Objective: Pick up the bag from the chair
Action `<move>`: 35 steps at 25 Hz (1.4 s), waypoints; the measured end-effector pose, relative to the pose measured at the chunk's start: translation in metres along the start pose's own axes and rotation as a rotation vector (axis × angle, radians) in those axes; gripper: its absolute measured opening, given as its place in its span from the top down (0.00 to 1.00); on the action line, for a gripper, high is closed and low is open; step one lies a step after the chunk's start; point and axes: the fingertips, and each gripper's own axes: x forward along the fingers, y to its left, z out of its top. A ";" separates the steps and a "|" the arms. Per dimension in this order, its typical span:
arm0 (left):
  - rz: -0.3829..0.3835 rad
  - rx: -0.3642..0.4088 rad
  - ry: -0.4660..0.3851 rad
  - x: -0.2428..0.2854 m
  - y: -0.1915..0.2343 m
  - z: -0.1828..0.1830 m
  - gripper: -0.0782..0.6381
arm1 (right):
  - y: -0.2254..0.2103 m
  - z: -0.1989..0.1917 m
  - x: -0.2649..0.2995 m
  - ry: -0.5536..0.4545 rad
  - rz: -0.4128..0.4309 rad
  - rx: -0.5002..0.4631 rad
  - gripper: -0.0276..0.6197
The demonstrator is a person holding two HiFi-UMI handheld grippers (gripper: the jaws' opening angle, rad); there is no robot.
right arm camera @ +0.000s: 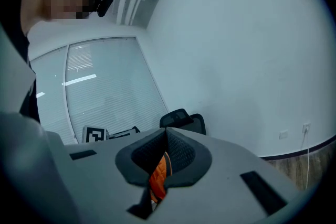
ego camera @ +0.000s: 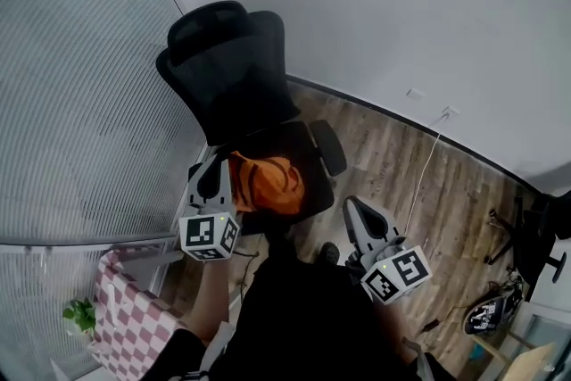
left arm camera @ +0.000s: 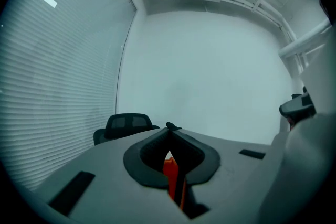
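The black office chair (ego camera: 234,71) stands against the corner, its backrest also visible in the left gripper view (left arm camera: 126,124) and the right gripper view (right arm camera: 181,119). An orange bag (ego camera: 275,183) sits over the front of the seat (ego camera: 314,158). My left gripper (ego camera: 223,161) is at the bag's left side, jaws shut on an orange strap of the bag (left arm camera: 171,176). Whether the bag still rests on the seat is unclear. My right gripper (ego camera: 351,203) is lower right of the bag and apart from it. It is shut and empty; the bag (right arm camera: 159,174) shows beyond its jaws.
A glass wall with blinds (ego camera: 71,76) runs along the left and a white wall (ego camera: 401,4) along the back. A cable (ego camera: 421,169) drops from a wall socket onto the wood floor. A pink checked cloth (ego camera: 125,317) and a small plant (ego camera: 80,314) lie lower left; dark gear (ego camera: 489,313) lies lower right.
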 end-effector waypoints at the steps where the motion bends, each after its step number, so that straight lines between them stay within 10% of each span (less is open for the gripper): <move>1: 0.014 -0.006 -0.011 -0.009 -0.007 0.005 0.84 | -0.002 0.000 -0.009 0.007 0.013 -0.003 0.93; 15: 0.085 -0.019 0.031 -0.118 -0.090 -0.014 0.84 | 0.001 -0.012 -0.079 0.088 0.180 -0.004 0.93; 35: -0.091 0.039 0.031 -0.274 -0.163 -0.023 0.84 | 0.090 -0.058 -0.165 0.071 0.171 -0.051 0.93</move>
